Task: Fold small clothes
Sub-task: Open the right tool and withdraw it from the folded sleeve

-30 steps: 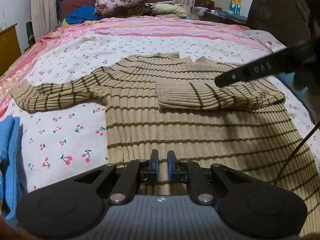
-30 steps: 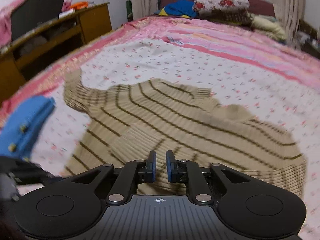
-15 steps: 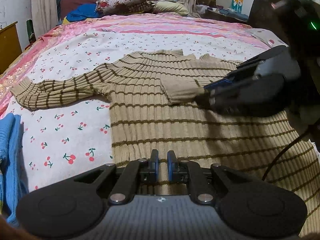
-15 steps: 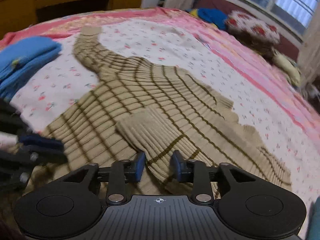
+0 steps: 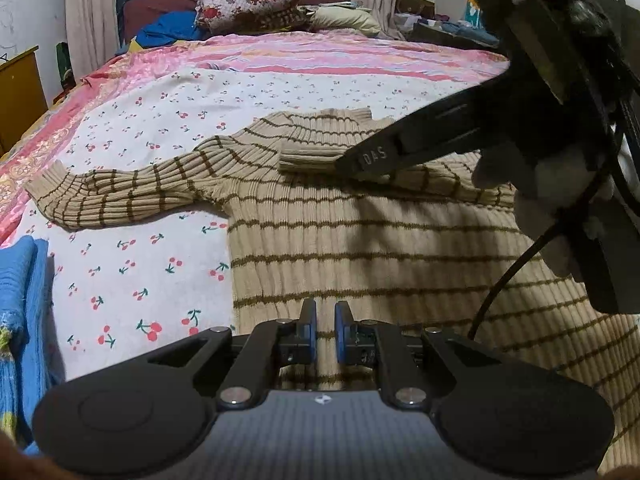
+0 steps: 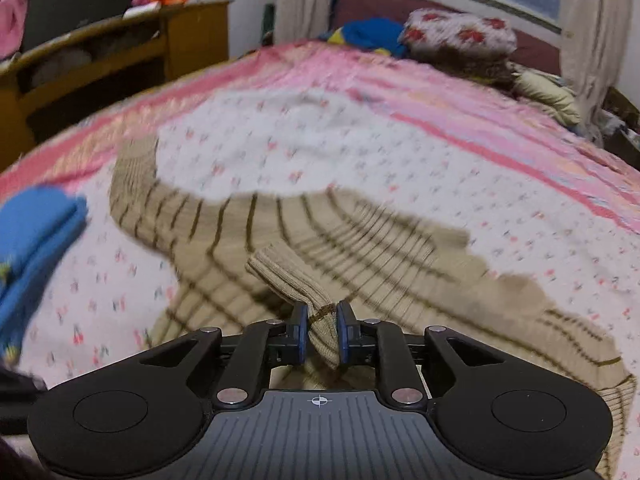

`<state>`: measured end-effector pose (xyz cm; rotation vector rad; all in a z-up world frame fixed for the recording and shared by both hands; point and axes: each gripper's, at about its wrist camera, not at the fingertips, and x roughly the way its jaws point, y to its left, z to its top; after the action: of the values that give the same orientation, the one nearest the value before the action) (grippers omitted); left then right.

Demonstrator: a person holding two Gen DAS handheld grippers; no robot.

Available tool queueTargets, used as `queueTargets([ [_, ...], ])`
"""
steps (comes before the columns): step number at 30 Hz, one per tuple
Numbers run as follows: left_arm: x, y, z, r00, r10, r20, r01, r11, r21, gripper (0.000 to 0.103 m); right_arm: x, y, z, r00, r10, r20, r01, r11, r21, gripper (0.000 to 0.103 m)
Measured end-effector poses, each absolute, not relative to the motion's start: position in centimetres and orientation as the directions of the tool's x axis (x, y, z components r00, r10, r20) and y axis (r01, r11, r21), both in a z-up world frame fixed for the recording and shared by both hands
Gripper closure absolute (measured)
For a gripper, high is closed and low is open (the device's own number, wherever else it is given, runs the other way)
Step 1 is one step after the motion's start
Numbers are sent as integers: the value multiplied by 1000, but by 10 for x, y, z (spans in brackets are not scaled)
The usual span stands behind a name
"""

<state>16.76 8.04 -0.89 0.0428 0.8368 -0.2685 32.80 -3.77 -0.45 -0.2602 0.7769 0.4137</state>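
A tan ribbed sweater [image 5: 360, 232] with brown stripes lies flat on the bed, also in the right wrist view [image 6: 400, 248]. Its left sleeve [image 5: 120, 192] stretches out to the left. Its right sleeve [image 6: 288, 280] is folded across the chest, cuff [image 5: 308, 158] near the collar. My right gripper [image 6: 322, 330] is shut on this sleeve just behind the cuff; it also shows in the left wrist view [image 5: 360, 164]. My left gripper [image 5: 325, 330] is shut and empty, low over the sweater's hem.
A folded blue garment [image 5: 20, 312] lies at the left bed edge, also in the right wrist view [image 6: 36, 224]. Floral pillows [image 5: 252, 0] and bedding are at the headboard. A wooden cabinet [image 6: 100, 60] stands left of the bed. The cherry-print sheet [image 5: 140, 272] is bare around the sweater.
My right gripper closed on the folded sleeve and carried its cuff up and left toward the collar. My left gripper stayed shut over the hem.
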Motion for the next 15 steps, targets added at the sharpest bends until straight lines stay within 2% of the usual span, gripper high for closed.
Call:
queueTargets([
  [4, 170, 82, -10, 639, -214, -739, 246, 967, -67, 84, 323, -53, 0, 635, 305, -710, -437, 899, -4, 83],
  [10, 189, 75, 2, 678, -211, -704, 230, 971, -69, 84, 311, -83, 13, 656, 307, -689, -425, 905, -1, 83],
  [15, 216, 62, 11, 720, -189, -667, 196, 978, -65, 84, 312, -103, 1, 659, 255, -707, -377, 926, -18, 83],
])
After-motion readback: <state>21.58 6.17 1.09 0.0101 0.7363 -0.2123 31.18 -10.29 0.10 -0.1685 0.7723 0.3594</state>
